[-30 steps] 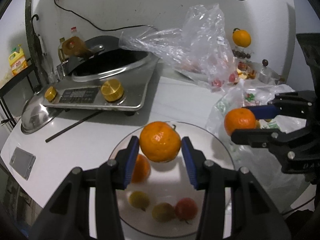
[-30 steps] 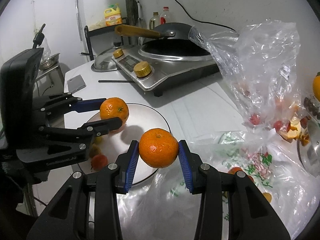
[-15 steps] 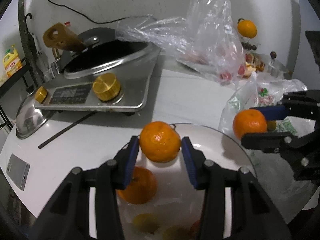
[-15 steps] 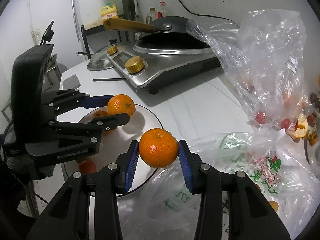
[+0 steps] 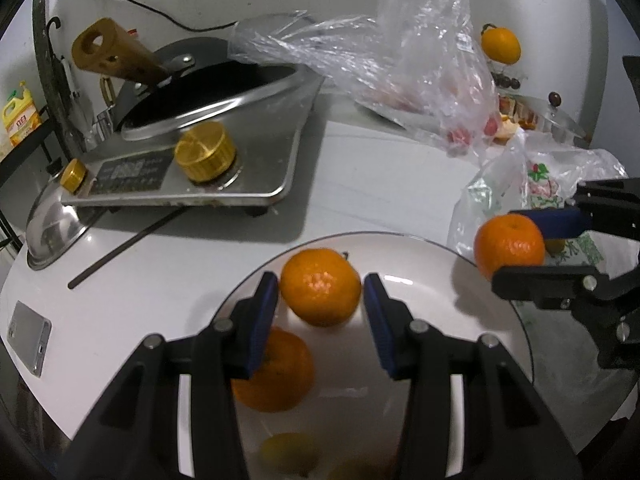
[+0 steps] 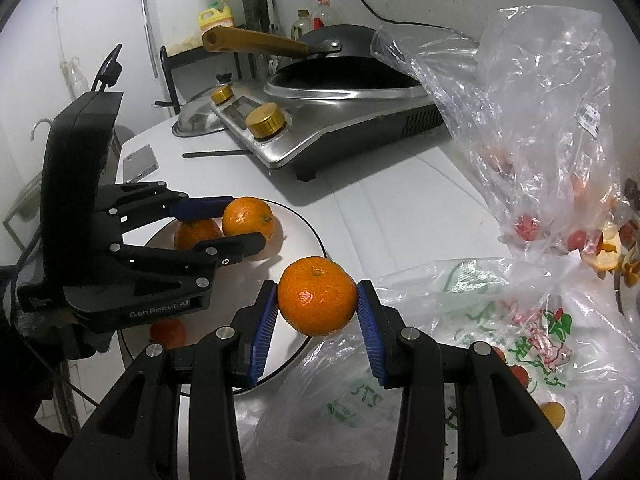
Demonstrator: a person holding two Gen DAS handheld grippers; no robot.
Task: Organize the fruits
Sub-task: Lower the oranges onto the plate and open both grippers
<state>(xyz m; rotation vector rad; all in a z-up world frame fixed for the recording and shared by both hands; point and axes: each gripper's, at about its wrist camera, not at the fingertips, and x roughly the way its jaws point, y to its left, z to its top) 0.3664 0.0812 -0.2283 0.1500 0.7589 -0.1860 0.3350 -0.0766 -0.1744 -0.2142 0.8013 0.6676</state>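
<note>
My left gripper (image 5: 320, 280) is shut on an orange mandarin (image 5: 320, 296), held low over the far part of the white plate (image 5: 440, 264). A second mandarin (image 5: 276, 376) lies on the plate under the left finger, with small yellowish fruits near the bottom edge. My right gripper (image 6: 318, 288) is shut on another mandarin (image 6: 317, 296) above the plate's right rim (image 6: 304, 224), beside a printed plastic bag (image 6: 460, 320). From the right wrist camera, the left gripper (image 6: 244, 220) and its mandarin (image 6: 248, 220) appear over the plate.
An induction cooker (image 5: 200, 176) with a wok (image 5: 208, 84) stands behind the plate. A clear bag of red fruit (image 5: 420, 80) lies at the back right. A phone (image 5: 28, 336), a dark stick (image 5: 128, 244) and a steel lid (image 5: 52, 232) lie at left.
Both grippers have come forward and down toward the plate, each still holding its mandarin. The left one now hangs lower over the plate, closer to the cooker.
</note>
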